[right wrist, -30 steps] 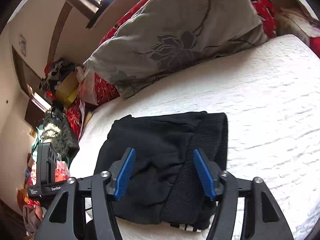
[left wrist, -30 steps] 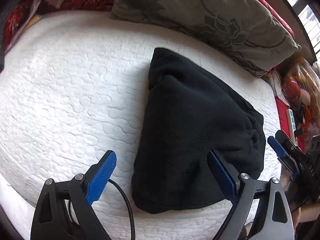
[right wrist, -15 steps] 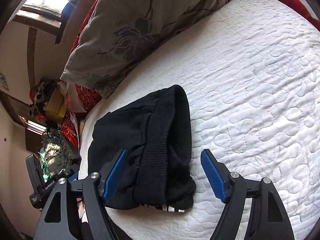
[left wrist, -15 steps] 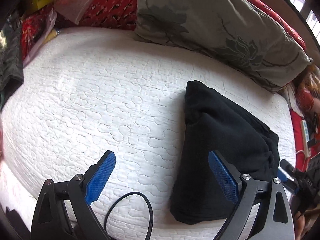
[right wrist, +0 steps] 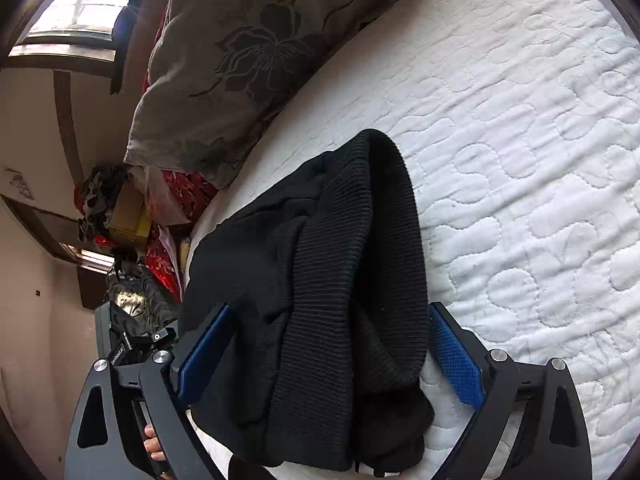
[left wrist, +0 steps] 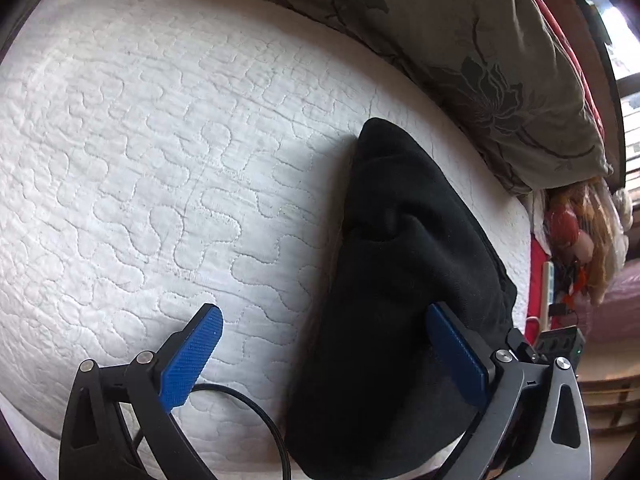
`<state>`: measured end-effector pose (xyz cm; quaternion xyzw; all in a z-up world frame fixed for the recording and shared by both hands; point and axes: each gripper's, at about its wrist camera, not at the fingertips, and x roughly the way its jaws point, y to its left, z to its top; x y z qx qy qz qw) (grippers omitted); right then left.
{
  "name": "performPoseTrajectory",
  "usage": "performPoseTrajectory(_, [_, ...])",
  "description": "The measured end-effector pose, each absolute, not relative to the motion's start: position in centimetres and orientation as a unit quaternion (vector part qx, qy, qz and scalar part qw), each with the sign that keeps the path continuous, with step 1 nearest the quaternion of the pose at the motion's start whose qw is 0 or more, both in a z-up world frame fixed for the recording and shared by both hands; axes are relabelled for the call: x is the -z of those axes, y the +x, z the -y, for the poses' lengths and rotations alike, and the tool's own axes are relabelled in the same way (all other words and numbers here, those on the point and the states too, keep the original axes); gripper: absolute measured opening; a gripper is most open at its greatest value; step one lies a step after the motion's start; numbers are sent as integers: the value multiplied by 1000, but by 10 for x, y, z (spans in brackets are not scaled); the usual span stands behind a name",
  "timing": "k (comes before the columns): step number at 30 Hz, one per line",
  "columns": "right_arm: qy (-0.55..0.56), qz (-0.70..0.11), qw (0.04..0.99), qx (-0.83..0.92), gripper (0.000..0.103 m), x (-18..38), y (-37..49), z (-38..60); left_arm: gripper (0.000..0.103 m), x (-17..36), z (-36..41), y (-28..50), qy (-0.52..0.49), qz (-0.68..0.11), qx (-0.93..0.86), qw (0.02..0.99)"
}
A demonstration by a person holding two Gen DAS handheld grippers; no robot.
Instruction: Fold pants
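1 folded black pants [left wrist: 404,300] lower right | 1 floral pillow [left wrist: 500,60] top | left gripper [left wrist: 326,354] and right gripper [right wrist: 328,354] both spread, nothing held | bare quilted mattress [left wrist: 160,160] left

Bare quilted bed [left wrist: 160,140] spreads wide to the left of the folded pants [left wrist: 400,300], open for a pass. A pillow [left wrist: 500,60] closes off the far side, near the pants' tip. A cable [left wrist: 256,408] loops on the quilt by the left fingers [left wrist: 192,352]. Clutter [right wrist: 132,216] crowds the bed's edge beyond the pants.
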<state>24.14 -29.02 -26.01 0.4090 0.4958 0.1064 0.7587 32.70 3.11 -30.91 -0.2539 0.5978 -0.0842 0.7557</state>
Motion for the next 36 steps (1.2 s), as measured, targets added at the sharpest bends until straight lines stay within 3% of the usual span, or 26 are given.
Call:
performPoseTrajectory(6, [392, -503, 758, -136, 98, 262, 248, 278, 102, 320, -41, 329, -303, -596, 139, 730])
performPoseTrajectory(10, [407, -492, 757, -137, 99, 263, 248, 278, 103, 330, -14, 338, -246, -599, 153, 746])
performPoseTrajectory(15, [396, -488, 766, -135, 97, 263, 245, 276, 102, 346, -12, 355, -268, -605, 167, 731])
performPoseTrajectory(16, [387, -491, 770, -129, 94, 262, 245, 274, 103, 346, -7, 357, -257, -605, 177, 733])
performPoseTrajectory(17, [378, -493, 774, -122, 83, 262, 246, 272, 88, 347, -1, 355, -260, -607, 192, 726])
performPoseTrajectory(18, [377, -494, 774, -121, 77, 262, 246, 272, 79, 350, 5, 356, -267, -616, 208, 711])
performPoseTrajectory(21, [389, -487, 774, -111, 65, 259, 239, 272, 72, 346, 10, 354, -254, -610, 190, 726])
performPoseTrajectory(23, [391, -480, 778, -109, 57, 252, 234, 271, 62, 344, 4, 352, -275, -606, 198, 719])
performPoseTrajectory(26, [392, -472, 780, -120, 52, 237, 228, 263, 58, 334, -14, 345, -294, -596, 208, 718])
performPoseTrajectory(36, [383, -457, 778, -196, 51, 201, 285, 176, 59, 259, -110, 349, -274, -521, 155, 794])
